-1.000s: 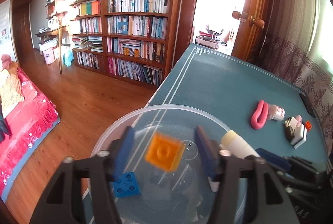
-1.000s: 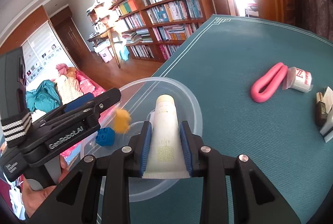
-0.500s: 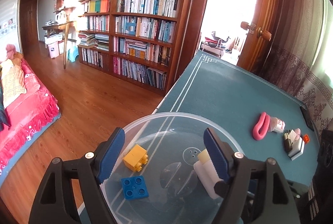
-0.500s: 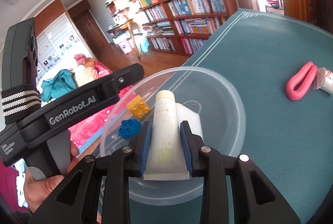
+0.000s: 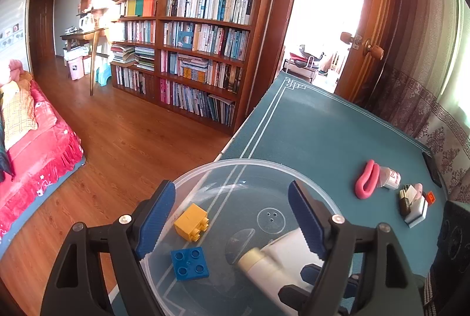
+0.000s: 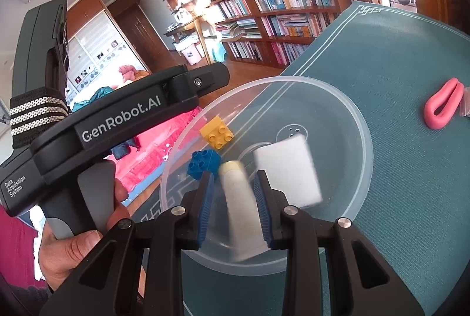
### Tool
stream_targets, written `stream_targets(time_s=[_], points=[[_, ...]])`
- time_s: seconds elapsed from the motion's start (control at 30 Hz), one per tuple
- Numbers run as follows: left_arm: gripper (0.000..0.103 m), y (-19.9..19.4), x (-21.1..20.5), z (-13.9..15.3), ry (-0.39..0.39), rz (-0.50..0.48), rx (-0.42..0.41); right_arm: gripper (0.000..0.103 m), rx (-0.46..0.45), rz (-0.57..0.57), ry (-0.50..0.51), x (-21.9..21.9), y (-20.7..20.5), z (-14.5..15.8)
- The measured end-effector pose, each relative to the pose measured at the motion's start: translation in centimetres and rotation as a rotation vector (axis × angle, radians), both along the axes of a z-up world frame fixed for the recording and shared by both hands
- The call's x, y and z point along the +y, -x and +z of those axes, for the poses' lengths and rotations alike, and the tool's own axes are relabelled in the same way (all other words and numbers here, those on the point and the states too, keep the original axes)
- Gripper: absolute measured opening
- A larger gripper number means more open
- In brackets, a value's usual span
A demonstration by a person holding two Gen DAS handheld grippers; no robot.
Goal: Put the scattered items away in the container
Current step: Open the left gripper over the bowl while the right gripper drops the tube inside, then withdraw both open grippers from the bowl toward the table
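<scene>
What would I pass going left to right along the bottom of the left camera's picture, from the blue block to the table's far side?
Blue block → white tube → pink loop → small white roll → orange bit.

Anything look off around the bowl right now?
The clear bowl juts past the table edge, with floor visible through it, so it looks a bit precarious. Inside lie the yellow brick, blue brick and a white block. The tube is blurred between the right gripper jaws.
</scene>
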State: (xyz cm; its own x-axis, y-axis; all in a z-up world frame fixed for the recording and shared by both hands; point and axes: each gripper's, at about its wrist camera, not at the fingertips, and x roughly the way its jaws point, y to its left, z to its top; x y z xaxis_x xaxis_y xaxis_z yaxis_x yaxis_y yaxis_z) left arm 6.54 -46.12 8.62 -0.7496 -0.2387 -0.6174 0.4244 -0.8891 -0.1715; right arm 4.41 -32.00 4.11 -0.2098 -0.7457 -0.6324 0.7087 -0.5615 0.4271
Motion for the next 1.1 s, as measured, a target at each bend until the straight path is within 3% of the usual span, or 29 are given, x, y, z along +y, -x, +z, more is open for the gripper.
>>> stream_targets(time_s=[0.1,0.67,0.9,0.97,1.1], points=[[0.092,0.0,0.0,0.1,0.001,0.006,0.003,0.045,0.010,-0.017,0.003,0.3,-0.1,0.2],[0.094,0.9,1.8,-0.7,0.018,-0.035,-0.037,0.045,0.104,-0.188,-0.016,4.7,0.8,0.6],[0.095,1.6,3.2,-1.2,0.019,-0.061,-0.057,0.045,0.076,-0.301,-0.026,7.9,2.8,-0.1],[0.102,1.8,3.6,-1.4,0.016,-0.067,-0.058,0.045,0.069,-0.344,-0.026,9.2,3.4,-0.3],[0.103,2.5,4.9,-1.3,0.030,-0.089,-0.059,0.049,0.055,-0.427,-0.027,11.7,4.6,-0.7]])
